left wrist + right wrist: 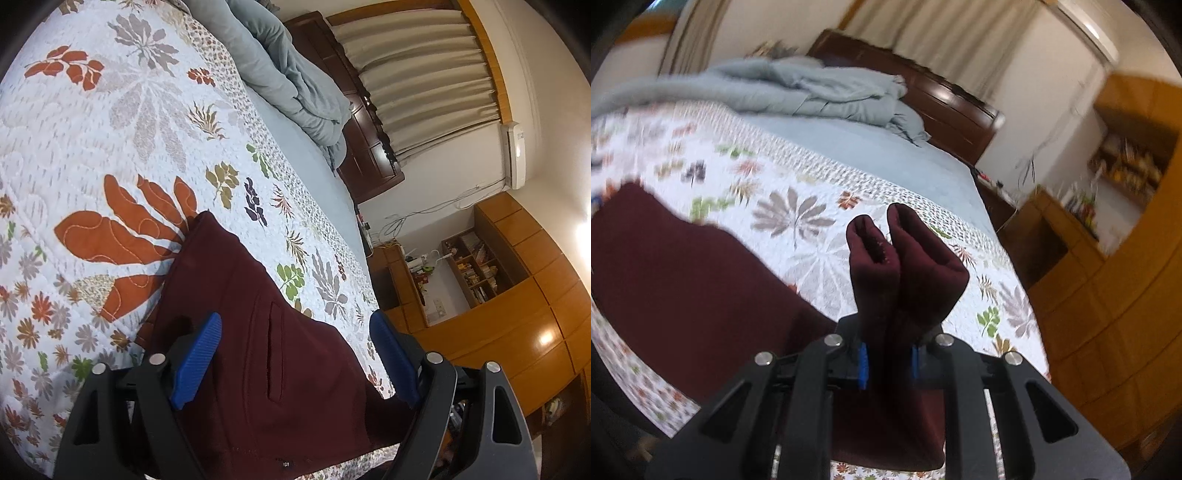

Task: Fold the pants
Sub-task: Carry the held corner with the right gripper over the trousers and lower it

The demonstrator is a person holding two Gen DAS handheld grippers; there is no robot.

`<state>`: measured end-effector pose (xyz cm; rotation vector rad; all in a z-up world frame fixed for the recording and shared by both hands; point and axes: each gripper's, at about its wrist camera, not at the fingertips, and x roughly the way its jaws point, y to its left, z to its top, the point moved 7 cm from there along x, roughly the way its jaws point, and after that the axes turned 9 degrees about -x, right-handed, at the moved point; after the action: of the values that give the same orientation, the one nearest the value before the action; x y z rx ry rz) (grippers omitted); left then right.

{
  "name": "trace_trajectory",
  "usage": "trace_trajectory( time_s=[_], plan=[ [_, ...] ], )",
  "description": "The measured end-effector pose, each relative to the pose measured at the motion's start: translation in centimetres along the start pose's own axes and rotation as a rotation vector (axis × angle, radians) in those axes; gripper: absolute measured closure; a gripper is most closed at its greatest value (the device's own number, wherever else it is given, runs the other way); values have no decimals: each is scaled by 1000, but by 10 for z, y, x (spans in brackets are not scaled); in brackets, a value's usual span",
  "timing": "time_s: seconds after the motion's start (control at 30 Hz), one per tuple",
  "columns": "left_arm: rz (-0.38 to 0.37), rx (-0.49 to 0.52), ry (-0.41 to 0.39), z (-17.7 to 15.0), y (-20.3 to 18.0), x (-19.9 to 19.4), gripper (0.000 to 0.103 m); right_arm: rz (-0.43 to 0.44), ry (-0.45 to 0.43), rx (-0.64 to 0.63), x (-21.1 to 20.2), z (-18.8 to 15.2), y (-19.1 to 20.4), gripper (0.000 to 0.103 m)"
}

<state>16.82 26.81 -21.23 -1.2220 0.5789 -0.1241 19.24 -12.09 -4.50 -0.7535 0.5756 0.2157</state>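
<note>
Dark maroon pants lie on a floral quilt covering a bed; a slit pocket shows in the left wrist view. My left gripper hovers over them, open, its blue pads wide apart and pressing nothing. In the right wrist view my right gripper is shut on a bunched end of the pants, which sticks up in two rolled folds beyond the pads. The remaining pants spread flat to the left on the quilt.
A crumpled grey-blue duvet lies at the head of the bed by a dark wooden headboard. Wooden wardrobes and a shelf unit stand past the bed's edge. Beige curtains hang behind.
</note>
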Motion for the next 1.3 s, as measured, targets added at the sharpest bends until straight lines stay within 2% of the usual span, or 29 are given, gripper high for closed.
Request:
trace_trajectory(
  time_s=[0.2,0.33,0.57,1.13,1.27,1.3],
  plan=[
    [-11,-3,4,1,1,-2,20,-78,0,-258,14,3,72,88],
    [-19,-10,4,2,2,-5,20,-102,0,-410,26,-8,115,88],
    [-24,-18,8,2,4,-6,20,-106,2,-582,40,-35,156,88],
    [-27,-29,4,1,5,-9,20,-107,15,-699,45,-54,170,87],
    [-30,-36,3,2,5,-8,20,-62,31,-673,48,-58,176,79],
    [-30,-37,4,3,6,-8,20,-43,24,-648,43,-56,175,71]
  ],
)
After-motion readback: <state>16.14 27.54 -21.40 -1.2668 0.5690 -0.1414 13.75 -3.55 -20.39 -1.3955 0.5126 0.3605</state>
